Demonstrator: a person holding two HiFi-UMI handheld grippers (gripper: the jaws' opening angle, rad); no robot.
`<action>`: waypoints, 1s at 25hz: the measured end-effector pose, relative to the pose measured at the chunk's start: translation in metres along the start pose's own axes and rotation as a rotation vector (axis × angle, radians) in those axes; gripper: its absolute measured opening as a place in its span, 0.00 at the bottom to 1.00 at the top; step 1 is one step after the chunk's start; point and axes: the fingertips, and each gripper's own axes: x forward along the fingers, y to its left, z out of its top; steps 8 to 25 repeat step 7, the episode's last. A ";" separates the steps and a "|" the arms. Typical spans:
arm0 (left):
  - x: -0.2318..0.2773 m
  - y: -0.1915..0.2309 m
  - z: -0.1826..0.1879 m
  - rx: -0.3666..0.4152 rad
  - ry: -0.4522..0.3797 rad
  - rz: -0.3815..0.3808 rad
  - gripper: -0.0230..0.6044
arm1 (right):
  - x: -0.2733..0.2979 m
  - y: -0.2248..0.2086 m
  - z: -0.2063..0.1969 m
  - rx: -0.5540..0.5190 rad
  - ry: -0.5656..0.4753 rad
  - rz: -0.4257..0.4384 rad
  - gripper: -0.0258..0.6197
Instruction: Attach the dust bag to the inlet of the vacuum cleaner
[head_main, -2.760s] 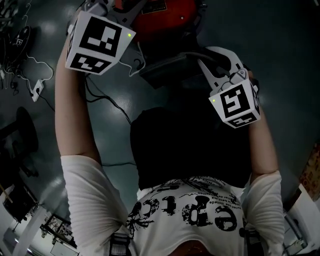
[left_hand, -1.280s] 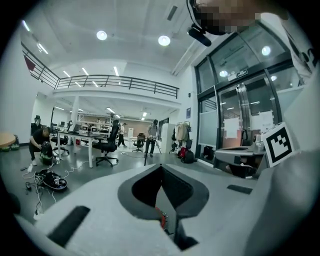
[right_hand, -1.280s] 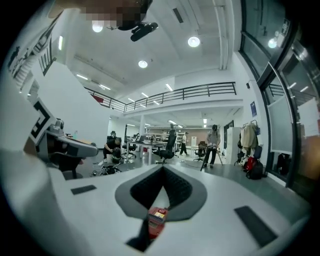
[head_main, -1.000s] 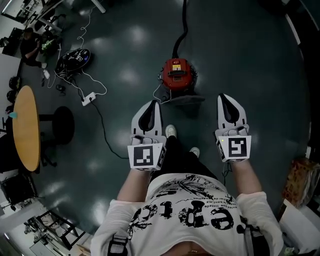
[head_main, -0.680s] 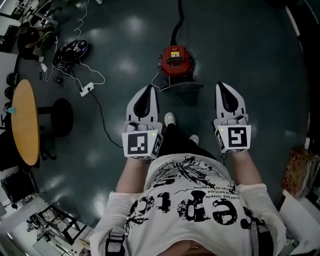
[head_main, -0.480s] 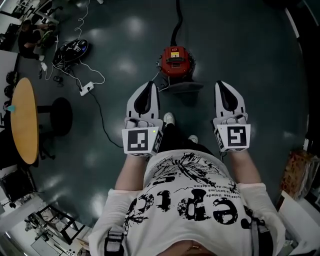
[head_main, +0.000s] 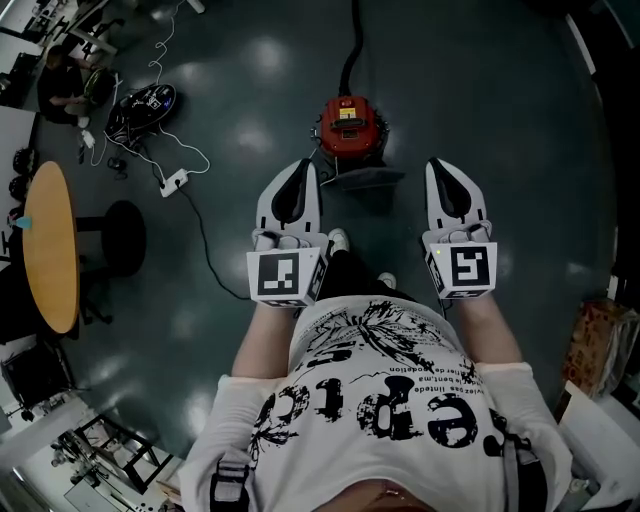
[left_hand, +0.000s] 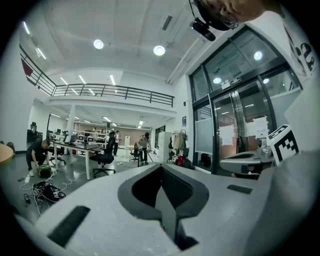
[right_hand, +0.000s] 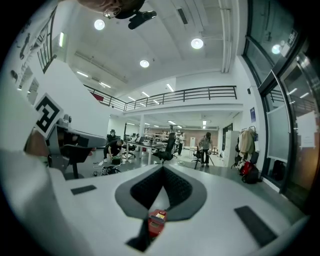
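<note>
White T-shirt (head_main: 330, 470), black print; white left tool (head_main: 302, 165) and right tool (head_main: 437, 163), black-and-white marker cubes (head_main: 280, 277).

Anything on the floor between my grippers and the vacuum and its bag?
Nothing visible. Only bare floor separates the left gripper and right gripper, both shut and empty, from the red vacuum cleaner and the grey dust bag at its near side. The white power strip lies well left.

Inlet of vacuum cleaner (head_main: 349, 127) too small
</note>
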 end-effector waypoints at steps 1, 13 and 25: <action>0.001 -0.001 -0.001 -0.001 0.000 0.001 0.04 | 0.001 -0.001 -0.001 0.000 -0.001 0.002 0.04; 0.001 -0.001 0.002 0.002 -0.004 0.011 0.04 | 0.001 0.004 0.007 0.001 -0.011 0.015 0.04; 0.001 -0.001 0.002 0.002 -0.004 0.011 0.04 | 0.001 0.004 0.007 0.001 -0.011 0.015 0.04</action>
